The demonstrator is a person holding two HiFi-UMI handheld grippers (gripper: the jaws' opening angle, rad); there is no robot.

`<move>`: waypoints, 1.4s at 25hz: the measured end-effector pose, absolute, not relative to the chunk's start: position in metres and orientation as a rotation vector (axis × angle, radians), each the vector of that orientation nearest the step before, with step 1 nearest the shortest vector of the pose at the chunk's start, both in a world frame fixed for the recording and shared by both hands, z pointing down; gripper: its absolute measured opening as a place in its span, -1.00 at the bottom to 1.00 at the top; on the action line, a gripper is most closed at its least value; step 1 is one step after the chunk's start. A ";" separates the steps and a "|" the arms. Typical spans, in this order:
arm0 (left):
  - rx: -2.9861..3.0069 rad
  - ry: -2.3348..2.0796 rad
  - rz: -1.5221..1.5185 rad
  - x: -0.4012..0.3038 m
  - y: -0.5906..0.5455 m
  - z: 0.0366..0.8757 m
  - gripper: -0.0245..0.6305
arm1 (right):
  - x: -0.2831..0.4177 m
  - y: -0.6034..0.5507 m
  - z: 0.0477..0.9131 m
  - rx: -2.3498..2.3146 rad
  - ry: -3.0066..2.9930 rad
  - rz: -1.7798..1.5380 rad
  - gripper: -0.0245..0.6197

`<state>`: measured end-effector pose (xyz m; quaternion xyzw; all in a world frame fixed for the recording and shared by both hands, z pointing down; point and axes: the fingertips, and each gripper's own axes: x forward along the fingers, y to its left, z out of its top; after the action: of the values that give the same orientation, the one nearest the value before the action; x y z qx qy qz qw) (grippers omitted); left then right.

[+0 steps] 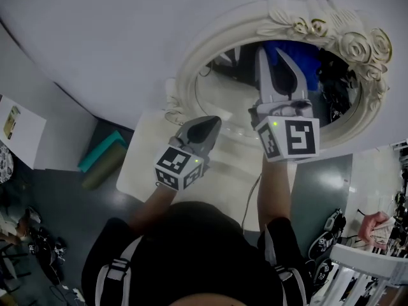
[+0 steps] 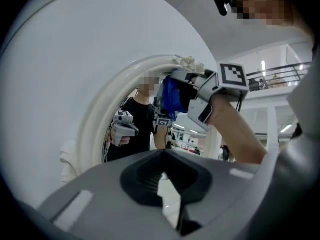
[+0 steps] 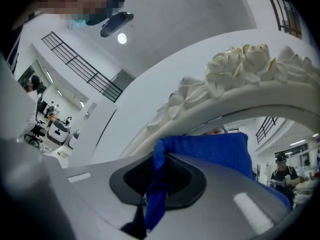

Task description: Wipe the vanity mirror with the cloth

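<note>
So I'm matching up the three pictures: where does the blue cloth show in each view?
Head view: cloth upper right, inside the mirror's oval.
Left gripper view: cloth upper centre.
Right gripper view: cloth lower centre, pinched between the tongs.
Shared landmark: the mirror's white carved frame.

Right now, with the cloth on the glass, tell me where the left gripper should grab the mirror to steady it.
Probably the frame's plain left rim, with the left gripper coming from outside the oval, fingers across the raised band. It's smooth, nearest, and away from the cloth in the right gripper; the roses on top are lumpy.
</note>
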<state>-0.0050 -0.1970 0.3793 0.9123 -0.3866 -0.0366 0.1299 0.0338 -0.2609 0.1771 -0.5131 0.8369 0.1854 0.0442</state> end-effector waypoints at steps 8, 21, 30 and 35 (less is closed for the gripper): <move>2.596 -1.160 -0.081 -0.031 -0.195 0.399 -0.91 | -0.014 -0.273 0.229 -1.509 2.627 0.484 -0.80; 2.554 -1.193 -0.055 -0.051 -0.195 0.418 -0.91 | -0.043 -0.279 0.279 -1.330 2.608 0.273 -0.81; 2.583 -1.219 -0.060 -0.049 -0.184 0.402 -0.91 | -0.022 -0.240 0.256 -1.303 2.473 0.368 -0.81; 2.596 -1.227 -0.054 -0.044 -0.181 0.397 -0.91 | 0.029 -0.201 0.244 -1.274 2.338 0.259 -0.81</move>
<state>-0.0439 -0.1805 0.3969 0.8957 -0.4234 -0.0186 0.1346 0.0291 -0.2007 0.2441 -0.4634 0.8502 0.0942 0.2312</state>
